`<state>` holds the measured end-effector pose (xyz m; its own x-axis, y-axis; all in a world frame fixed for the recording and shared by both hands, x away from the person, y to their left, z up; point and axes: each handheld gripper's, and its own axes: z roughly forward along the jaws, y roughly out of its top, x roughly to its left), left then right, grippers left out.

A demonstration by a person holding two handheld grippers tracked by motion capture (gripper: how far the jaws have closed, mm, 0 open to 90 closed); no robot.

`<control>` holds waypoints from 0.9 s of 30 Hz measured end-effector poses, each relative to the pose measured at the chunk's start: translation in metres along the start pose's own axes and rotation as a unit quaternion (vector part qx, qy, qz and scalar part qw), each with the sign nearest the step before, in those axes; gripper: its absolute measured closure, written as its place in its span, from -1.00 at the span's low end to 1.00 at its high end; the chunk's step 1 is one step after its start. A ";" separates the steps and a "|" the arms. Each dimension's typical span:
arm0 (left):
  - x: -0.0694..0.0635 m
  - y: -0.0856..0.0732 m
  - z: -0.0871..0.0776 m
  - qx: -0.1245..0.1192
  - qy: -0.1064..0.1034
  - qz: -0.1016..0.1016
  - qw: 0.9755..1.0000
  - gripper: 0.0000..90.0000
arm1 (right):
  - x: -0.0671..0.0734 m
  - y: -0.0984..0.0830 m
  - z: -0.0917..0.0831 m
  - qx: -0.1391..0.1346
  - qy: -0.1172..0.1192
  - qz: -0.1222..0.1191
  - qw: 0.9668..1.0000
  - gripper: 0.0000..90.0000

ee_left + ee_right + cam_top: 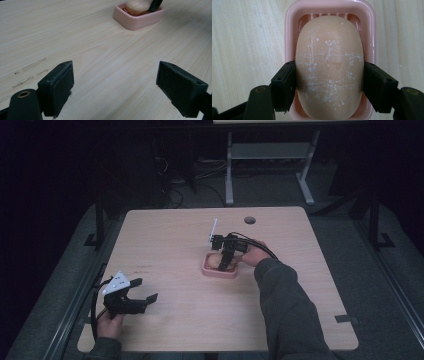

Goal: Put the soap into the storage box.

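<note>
A pale oval soap bar (329,67) lies in a pink soap dish (367,15) near the middle of the table. My right gripper (329,85) points straight down into the dish, its two black jaws pressed against the soap's two long sides. From above, the same gripper (226,262) stands over the dish (219,270). My left gripper (142,292) rests low at the front left of the table, open, with nothing between its fingers (58,87). Its own view shows the dish (137,18) far off, with the soap (136,6) in it.
The light wooden table (175,245) has a round cable hole (250,220) at its back edge. Faint scuff marks (31,66) lie on the wood near the left gripper. Another table's legs (229,165) stand on the dark floor behind.
</note>
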<state>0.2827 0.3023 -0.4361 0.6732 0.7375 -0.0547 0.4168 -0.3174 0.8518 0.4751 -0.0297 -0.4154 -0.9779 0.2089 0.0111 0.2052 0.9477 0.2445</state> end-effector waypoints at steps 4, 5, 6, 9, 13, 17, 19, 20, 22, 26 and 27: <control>0.000 0.000 0.000 0.002 -0.001 0.000 1.000 -0.68 | 0.000 -0.001 0.001 0.003 -0.001 -0.004 1.000 -0.30; 0.000 0.000 0.000 0.002 0.000 0.000 1.000 -0.68 | 0.000 -0.001 0.001 0.004 -0.001 -0.003 1.000 -0.30; 0.000 0.000 0.000 0.002 0.000 0.000 1.000 -0.68 | 0.000 -0.002 0.001 0.004 -0.001 -0.003 1.000 -0.30; 0.000 0.000 0.000 0.003 0.000 0.001 1.000 -0.68 | 0.000 -0.002 0.001 0.004 0.000 -0.002 1.000 -0.30; 0.000 0.000 0.000 0.002 0.000 -0.001 1.000 -0.68 | 0.000 -0.001 0.001 0.003 0.002 -0.001 1.000 -0.30; 0.001 0.000 0.000 0.003 0.000 -0.001 1.000 -0.68 | 0.000 0.000 0.002 0.003 0.002 -0.002 1.000 -0.30; 0.001 0.000 0.000 0.003 0.000 -0.001 1.000 -0.68 | 0.000 0.000 0.002 0.003 0.002 -0.003 1.000 -0.30; 0.001 0.000 0.000 0.003 0.000 -0.001 1.000 -0.68 | 0.000 0.000 0.002 0.003 0.002 -0.002 1.000 -0.30; 0.001 0.000 0.000 0.002 0.000 -0.001 1.000 -0.68 | 0.000 0.000 0.002 0.003 0.003 -0.001 1.000 -0.30; 0.001 0.000 -0.001 0.003 0.000 0.001 1.000 -0.68 | 0.000 0.001 0.002 0.003 0.002 -0.001 1.000 -0.30; 0.001 0.000 -0.001 0.002 0.000 0.000 1.000 -0.68 | 0.000 0.001 0.002 0.003 0.002 -0.001 1.000 -0.30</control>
<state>0.2829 0.3032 -0.4359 0.6728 0.7378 -0.0545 0.4195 -0.3199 0.8495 0.4749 -0.0286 -0.4174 -0.9786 0.2053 0.0151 0.2030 0.9497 0.2385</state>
